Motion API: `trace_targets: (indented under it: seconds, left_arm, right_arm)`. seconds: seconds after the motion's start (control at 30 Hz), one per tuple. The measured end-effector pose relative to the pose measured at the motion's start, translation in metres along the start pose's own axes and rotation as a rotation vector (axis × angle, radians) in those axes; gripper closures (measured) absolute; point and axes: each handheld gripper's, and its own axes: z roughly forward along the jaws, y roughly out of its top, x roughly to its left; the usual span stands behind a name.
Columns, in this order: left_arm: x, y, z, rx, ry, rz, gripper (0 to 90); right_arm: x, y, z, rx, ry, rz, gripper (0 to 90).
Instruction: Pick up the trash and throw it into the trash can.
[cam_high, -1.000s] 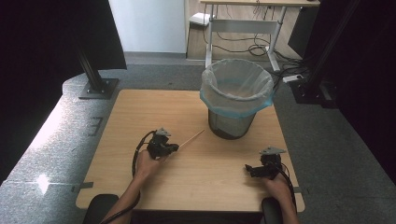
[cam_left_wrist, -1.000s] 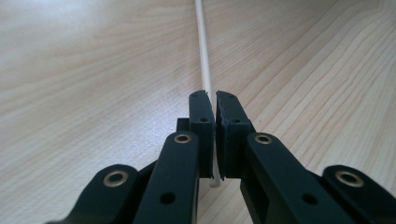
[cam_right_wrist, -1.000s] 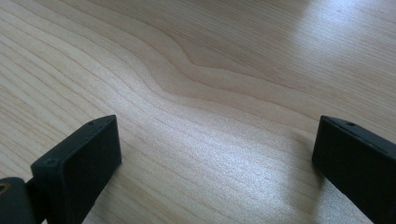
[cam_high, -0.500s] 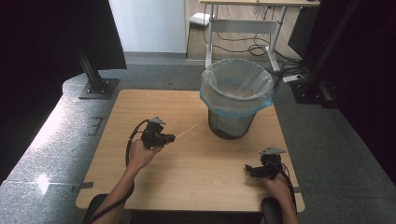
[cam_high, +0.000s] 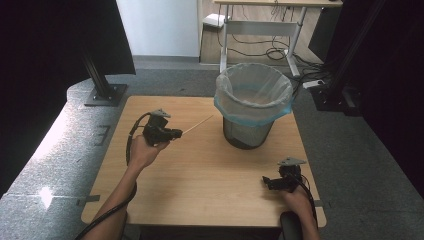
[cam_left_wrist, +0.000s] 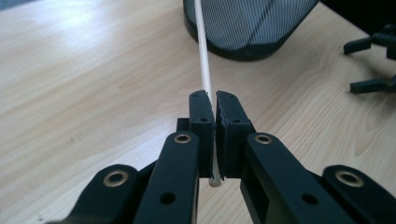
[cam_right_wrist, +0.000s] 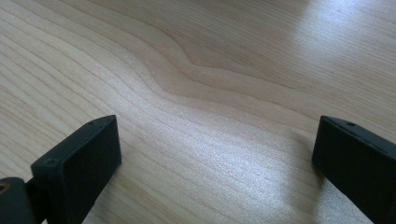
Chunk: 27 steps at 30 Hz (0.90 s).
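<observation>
Stick pinched, bin just ahead

We're clamping the left tool (cam_high: 172, 134) on a thin pale wooden stick (cam_high: 198, 124) above the counter (cam_high: 200, 175), pointing toward the black mesh bin (cam_high: 248, 134); right tool (cam_high: 268, 183) is sitting wide apart.

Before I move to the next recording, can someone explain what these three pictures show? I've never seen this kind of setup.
No machine here: a person holds a black two-jaw hand tool in each hand. The high view looks down on the light wooden table from above. The other two come from cameras riding on each tool, looking along its jaws. The left gripper is shut on a thin pale wooden stick, which points toward the black mesh wastebasket lined with a clear blue-edged bag that stands on the table. The right gripper waits near the table's front edge, jaws wide apart over bare wood, holding nothing.
</observation>
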Motion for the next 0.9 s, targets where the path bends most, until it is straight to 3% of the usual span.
trace_targets:
  seconds: [0.37, 0.9]
  left_arm:
    - [0.006, 0.032, -0.037, -0.027, 0.001, -0.017, 86.4]
    - [-0.007, 0.094, -0.084, -0.051, 0.014, 0.050, 86.4]
  right_arm:
    - [0.000, 0.000, 0.000, -0.001, -0.001, -0.002, 0.6]
    - [0.000, 0.000, 0.000, -0.001, 0.000, -0.003, 0.6]
